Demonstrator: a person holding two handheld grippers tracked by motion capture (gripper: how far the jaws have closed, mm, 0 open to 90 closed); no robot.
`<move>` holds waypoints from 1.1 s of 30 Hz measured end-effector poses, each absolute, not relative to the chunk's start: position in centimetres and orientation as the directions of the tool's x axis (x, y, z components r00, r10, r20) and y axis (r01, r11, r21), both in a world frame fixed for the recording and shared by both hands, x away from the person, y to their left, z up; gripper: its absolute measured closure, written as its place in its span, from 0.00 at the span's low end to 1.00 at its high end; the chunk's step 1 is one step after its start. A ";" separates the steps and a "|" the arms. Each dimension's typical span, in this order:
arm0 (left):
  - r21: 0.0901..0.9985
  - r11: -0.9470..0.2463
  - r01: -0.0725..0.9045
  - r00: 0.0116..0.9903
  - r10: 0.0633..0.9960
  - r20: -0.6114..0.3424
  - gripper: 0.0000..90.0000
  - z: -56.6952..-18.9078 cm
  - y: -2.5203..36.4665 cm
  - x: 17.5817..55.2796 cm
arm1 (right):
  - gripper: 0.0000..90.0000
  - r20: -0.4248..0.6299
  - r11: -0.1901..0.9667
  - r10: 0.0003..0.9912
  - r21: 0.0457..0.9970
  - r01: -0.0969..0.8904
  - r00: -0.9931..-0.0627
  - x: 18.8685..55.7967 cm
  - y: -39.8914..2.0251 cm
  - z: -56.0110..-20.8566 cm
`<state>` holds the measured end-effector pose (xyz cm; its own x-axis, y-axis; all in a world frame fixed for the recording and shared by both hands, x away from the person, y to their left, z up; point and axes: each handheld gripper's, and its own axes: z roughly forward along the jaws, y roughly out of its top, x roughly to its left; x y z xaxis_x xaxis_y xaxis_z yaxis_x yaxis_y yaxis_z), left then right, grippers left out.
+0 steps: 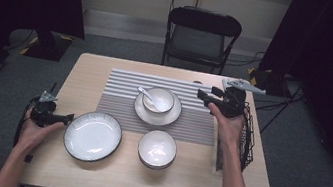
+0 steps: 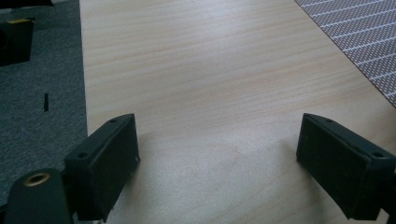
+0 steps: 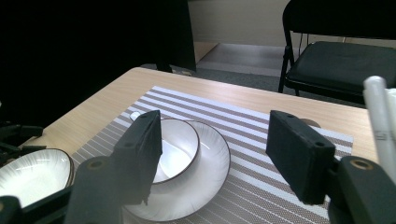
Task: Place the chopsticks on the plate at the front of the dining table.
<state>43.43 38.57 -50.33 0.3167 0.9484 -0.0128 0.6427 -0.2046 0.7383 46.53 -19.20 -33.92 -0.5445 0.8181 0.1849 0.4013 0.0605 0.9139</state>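
A small white bowl (image 1: 159, 99) with a white spoon (image 1: 146, 94) in it stands on a white saucer plate (image 1: 140, 111) in the middle of a striped placemat (image 1: 118, 97). My right gripper (image 1: 206, 93) hovers just right of that bowl, above the mat's right edge, open and empty. In the right gripper view the gripper (image 3: 215, 127) frames the bowl (image 3: 180, 144) and saucer (image 3: 212, 154) farther off. My left gripper (image 1: 71, 118) rests low at the table's left edge, beside a large dark-rimmed plate (image 1: 93, 136). Its jaws (image 2: 217, 149) stand wide over bare wood.
A second white bowl (image 1: 157, 149) sits on the wood in front of the mat. A black wire basket (image 1: 247, 136) stands along the table's right edge, under my right forearm. A white rod-like object (image 3: 380, 123) rises at the right. A black folding chair (image 1: 202, 38) stands behind the table.
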 end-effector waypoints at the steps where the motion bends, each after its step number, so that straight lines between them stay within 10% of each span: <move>1: 0.738 -0.205 0.643 0.317 0.948 -0.013 0.14 -50.3 38.6 43.4 | 0.40 0.188 0.054 0.821 0.914 0.403 -0.539 46.5 -19.5 -33.9; 33: 0.737 -0.210 0.643 0.318 0.948 -0.008 0.14 -50.3 38.6 43.4 | 0.42 0.210 0.015 0.892 0.872 0.490 -0.401 48.6 -23.5 -35.4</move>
<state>43.44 38.60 -50.32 0.3184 0.9479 -0.0081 0.6428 -0.2096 0.7368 48.64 -23.53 -35.36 -0.4009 0.8917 0.2100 0.4898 0.0149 0.8717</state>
